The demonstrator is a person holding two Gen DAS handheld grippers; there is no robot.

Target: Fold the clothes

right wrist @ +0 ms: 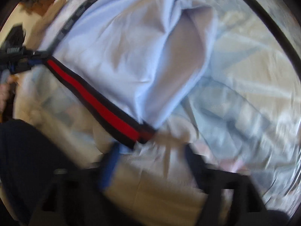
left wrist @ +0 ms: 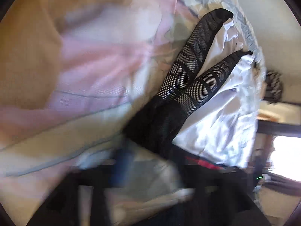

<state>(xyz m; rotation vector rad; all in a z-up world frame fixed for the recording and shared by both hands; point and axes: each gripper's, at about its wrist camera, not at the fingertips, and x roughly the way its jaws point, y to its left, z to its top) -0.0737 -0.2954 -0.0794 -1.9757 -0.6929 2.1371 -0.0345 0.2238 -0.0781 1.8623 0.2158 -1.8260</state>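
Note:
A pale lilac garment [right wrist: 122, 60] lies spread on the bed, with a red and black waistband [right wrist: 97, 101] along its near edge. In the left wrist view the same garment [left wrist: 216, 124] shows two black mesh striped panels [left wrist: 188, 66] running away from me. The left gripper [left wrist: 154, 169] is blurred, and its fingers stand apart just short of the black cloth at the waistband's end. In the right wrist view that left gripper [right wrist: 37, 58] sits at the waistband's far end. My right gripper [right wrist: 152, 160] is open, and the waistband's near end lies just beyond its fingers, untouched.
Pastel bedding [right wrist: 244, 94] in pink, cream and blue covers the bed under the garment. A person's dark trouser leg [right wrist: 28, 160] and a hand [right wrist: 3, 94] are at the left. A dark patterned object [left wrist: 272, 86] and a bright window [left wrist: 287, 156] lie past the bed's right edge.

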